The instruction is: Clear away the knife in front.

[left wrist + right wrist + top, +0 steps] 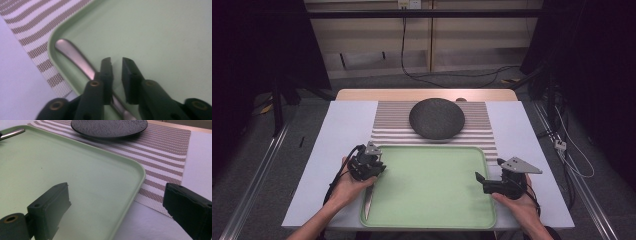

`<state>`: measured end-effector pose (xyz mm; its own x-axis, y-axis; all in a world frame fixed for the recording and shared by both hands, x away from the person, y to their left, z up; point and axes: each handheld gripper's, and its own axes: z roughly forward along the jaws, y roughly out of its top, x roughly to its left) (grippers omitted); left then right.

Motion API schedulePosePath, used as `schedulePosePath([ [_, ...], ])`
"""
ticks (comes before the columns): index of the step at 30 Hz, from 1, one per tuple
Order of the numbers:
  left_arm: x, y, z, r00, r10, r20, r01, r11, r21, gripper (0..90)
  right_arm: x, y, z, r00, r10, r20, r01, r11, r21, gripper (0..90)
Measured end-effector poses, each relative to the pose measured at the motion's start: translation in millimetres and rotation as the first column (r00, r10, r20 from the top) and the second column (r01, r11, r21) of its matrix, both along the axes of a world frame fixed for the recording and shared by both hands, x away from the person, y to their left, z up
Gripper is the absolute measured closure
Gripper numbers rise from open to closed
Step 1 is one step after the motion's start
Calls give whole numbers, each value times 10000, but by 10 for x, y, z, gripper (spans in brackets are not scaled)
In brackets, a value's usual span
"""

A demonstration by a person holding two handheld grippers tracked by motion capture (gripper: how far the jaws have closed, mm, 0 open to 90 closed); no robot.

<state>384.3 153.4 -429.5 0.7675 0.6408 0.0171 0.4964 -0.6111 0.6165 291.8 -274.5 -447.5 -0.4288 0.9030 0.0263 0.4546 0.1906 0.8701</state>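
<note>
Lab/test rig: dark curtains (252, 60), floor rails (254, 175), loose cables (447, 75) behind table (312, 170).

We see two bare forearms with no sleeves, each hand wrapped around a black hand-held gripper: the left gripper (373, 169) and the right gripper (480, 178). Each carries a light grey three-cornered plate on top dotted with small dark holes, and a thin black cable loops away from its body. Up close, each has two blocky matte black jaws with flat rectangular pads (53, 203), small round holes along the edges, and brass-coloured ringed screw sockets set in rounded black knuckles.
</note>
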Motion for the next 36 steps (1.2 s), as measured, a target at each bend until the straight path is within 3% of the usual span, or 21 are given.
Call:
schedulePosePath([
  [1,-9,4,17,10000,-23,92,25,9998,-201,635,-2,-1,0,10000,-5,6,5,10000,5,68],
  [2,-25,4,36,9997,49,231,-42,9995,-315,635,-2,-1,0,10000,-5,6,5,10000,5,68],
  [3,-38,5,55,9993,110,370,-94,9990,-436,518,-4,-5,1,10000,-24,14,24,10000,1,68],
  [4,-51,7,73,9983,166,552,-132,9981,-604,518,-4,-5,1,10000,-24,14,24,10000,1,68],
  [5,-60,3,86,9973,214,700,-164,9974,-706,397,-6,-6,2,10000,-19,25,19,10000,-8,68],
  [6,-64,1,97,9957,295,874,-231,9970,-736,397,-6,-6,2,10000,-19,25,19,10000,-8,68],
  [7,-65,2,103,9947,362,967,-283,9962,-821,336,-7,-6,3,10000,-25,29,25,10000,-7,68],
  [10,-71,-4,137,9876,1216,991,-1139,9903,-797,109,-8,-3,4,10000,-8,50,8,10000,-7,68],
  [11,-84,7,155,9870,1242,1021,-1138,9883,-1014,80,-9,-5,4,10000,-9,61,9,10000,-10,69],
  [13,-105,34,191,9851,1278,1151,-1117,9843,-1368,83,-7,-11,4,10000,-41,76,41,10000,7,68],
  [16,-138,63,233,9827,1280,1339,-1075,9827,-1507,54,-9,-11,8,9999,-97,81,97,9999,45,70],
  [20,-224,118,259,9729,1381,1854,-1085,9809,-1612,56,-9,-16,10,9999,-114,104,113,9999,58,70],
  [23,-248,181,265,9676,1729,1839,-1374,9720,-1908,62,-10,-17,10,9999,-122,115,122,9999,53,70],
  [26,-253,264,256,9715,1716,1638,-1374,9699,-2010,54,-17,-25,13,9998,-176,130,175,9998,80,70],
  [28,-296,317,238,9604,2045,1893,-1603,9611,-2250,62,-26,-32,15,9997,-233,109,232,9997,108,70],
  [31,-361,361,214,9596,2079,1895,-1636,9605,-2253,62,-37,-41,15,9995,-299,111,297,9995,112,70],
  [34,-411,419,201,9638,2024,1734,-1611,9608,-2258,62,-45,-51,15,9993,-340,144,339,9994,92,70],
  [36,-453,464,187,9614,2134,1740,-1718,9588,-2263,61,-49,-51,15,9992,-378,139,377,9992,101,70],
])
